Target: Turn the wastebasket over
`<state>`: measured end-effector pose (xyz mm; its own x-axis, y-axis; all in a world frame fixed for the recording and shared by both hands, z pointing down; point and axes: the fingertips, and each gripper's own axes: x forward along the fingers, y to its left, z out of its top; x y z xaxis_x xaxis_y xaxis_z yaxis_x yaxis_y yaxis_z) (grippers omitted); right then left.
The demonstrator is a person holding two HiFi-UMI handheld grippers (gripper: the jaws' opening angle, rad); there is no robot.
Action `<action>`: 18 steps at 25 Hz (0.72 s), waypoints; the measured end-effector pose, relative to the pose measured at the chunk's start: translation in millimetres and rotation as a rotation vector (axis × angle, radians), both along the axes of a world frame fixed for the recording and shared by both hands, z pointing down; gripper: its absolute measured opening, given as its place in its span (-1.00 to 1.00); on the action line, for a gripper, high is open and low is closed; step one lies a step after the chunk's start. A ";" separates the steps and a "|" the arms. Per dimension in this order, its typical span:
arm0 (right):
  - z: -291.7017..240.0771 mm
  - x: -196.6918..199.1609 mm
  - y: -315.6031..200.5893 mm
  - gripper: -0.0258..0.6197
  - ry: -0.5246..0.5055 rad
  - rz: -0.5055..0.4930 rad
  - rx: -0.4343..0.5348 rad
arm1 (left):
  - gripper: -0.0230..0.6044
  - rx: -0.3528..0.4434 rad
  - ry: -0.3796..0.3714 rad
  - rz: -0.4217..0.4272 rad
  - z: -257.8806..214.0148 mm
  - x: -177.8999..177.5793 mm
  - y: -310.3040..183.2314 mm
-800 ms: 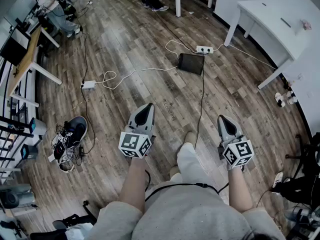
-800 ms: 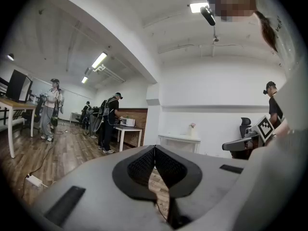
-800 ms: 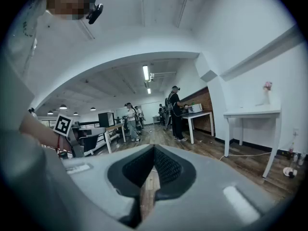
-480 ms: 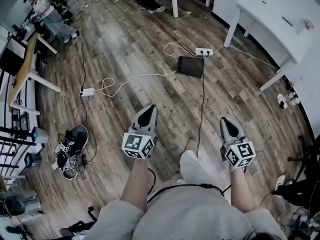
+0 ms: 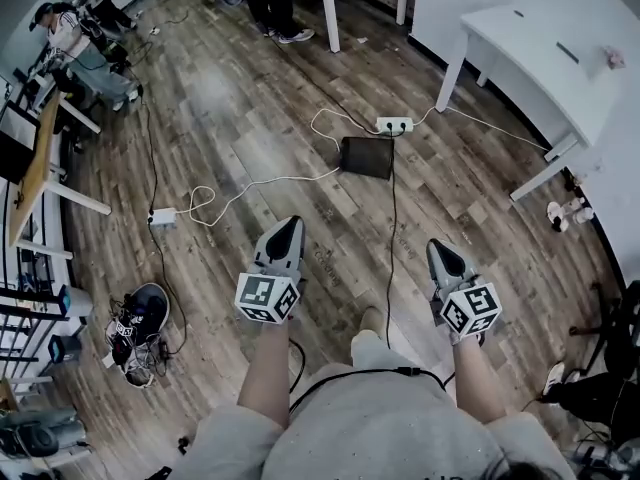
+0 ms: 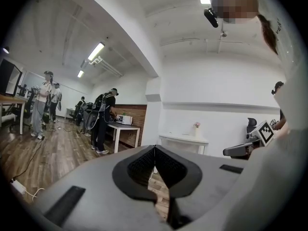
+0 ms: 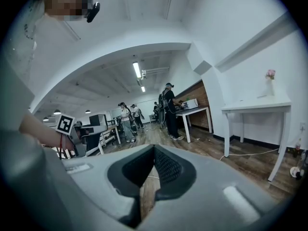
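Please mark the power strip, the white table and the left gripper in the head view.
power strip [image 5: 394,124], head view, middle of its white body.
white table [image 5: 522,50], head view, bare tabletop.
left gripper [image 5: 290,223], head view, between its shut fingertips.

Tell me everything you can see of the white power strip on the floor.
The power strip is a small white bar lying flat on the wood floor, beside a dark box and near a leg of the white table. White cords leave both ends; a black cord seems to run from it toward the person.

open floor [image 5: 250,98] ahead; cable [image 5: 391,228] and dark box [image 5: 366,156], perhaps a bin, obstruct
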<state>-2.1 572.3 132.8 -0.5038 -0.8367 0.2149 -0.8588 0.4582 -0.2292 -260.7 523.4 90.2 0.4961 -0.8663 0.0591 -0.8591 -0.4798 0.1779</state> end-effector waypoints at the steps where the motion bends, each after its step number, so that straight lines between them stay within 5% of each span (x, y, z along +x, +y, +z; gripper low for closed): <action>1: 1.3 3.3 -8.8 -0.93 -0.003 -0.002 -0.003 | -0.93 0.001 0.003 -0.001 1.2 3.1 -8.7; 11: 21.4 18.8 -75.5 -0.92 -0.047 0.030 -0.048 | -0.93 -0.033 -0.012 0.046 24.1 26.9 -78.0; 18: 44.9 35.3 -149.9 -0.90 -0.054 0.098 -0.101 | -0.93 -0.067 0.005 0.091 53.4 41.2 -168.9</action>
<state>33.3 422.3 177.7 -0.4342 -0.8577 0.2755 -0.8833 0.3454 -0.3170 -219.5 354.5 143.7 0.5728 -0.8119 0.1130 -0.8116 -0.5425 0.2165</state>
